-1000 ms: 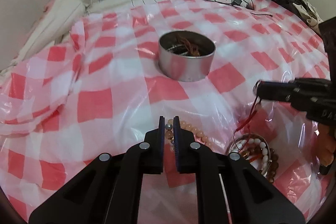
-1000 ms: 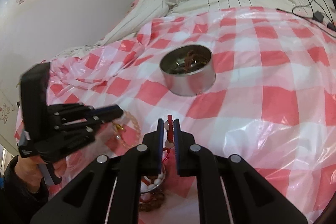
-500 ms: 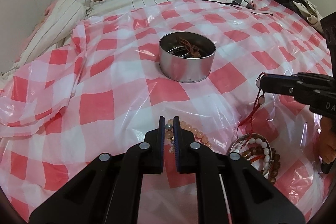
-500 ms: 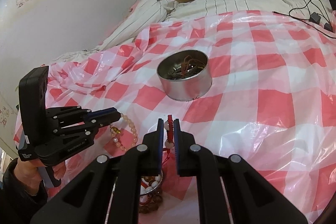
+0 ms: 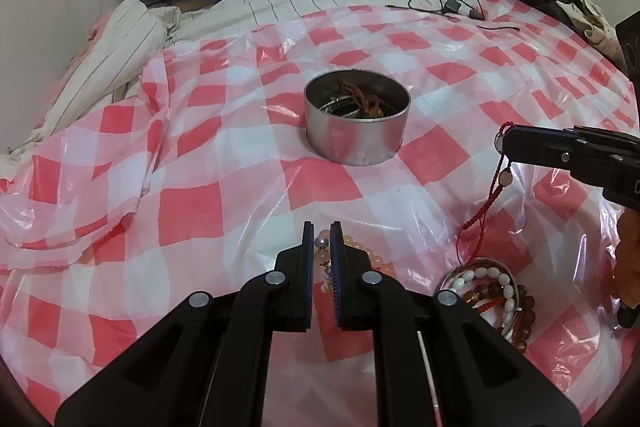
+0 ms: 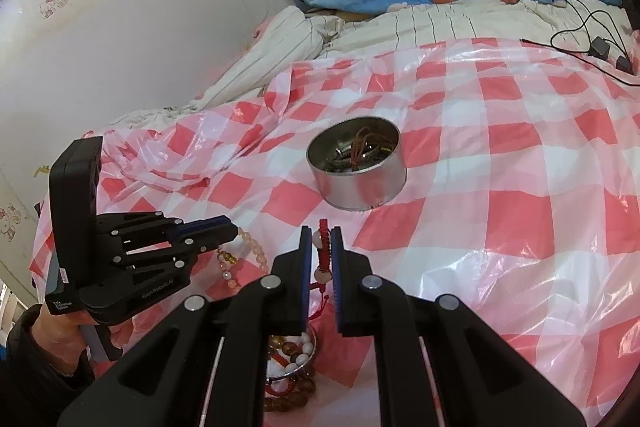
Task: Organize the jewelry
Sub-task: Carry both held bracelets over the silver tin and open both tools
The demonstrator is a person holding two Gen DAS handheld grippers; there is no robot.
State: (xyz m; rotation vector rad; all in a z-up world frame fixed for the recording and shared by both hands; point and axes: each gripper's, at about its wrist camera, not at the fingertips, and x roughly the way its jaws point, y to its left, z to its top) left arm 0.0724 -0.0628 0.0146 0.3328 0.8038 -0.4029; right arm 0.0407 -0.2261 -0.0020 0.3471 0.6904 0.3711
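Two cables (image 5: pixel 448 1) behind tin (image 5: pixel 357 119) (unobstructed)

Round metal tin (image 5: pixel 357 135) upright mid-cloth, open, holding brown cords and metal pieces. Red cord bracelet (image 5: pixel 486 195) with pale discs hangs taut, upper end pinched in the right hand-held gripper (image 6: pixel 320 247), lower end trailing to a heap of white and amber bead bracelets (image 5: pixel 490 291). Peach bead strand (image 5: pixel 362 253) pinched in the left hand-held gripper (image 5: pixel 320 247).
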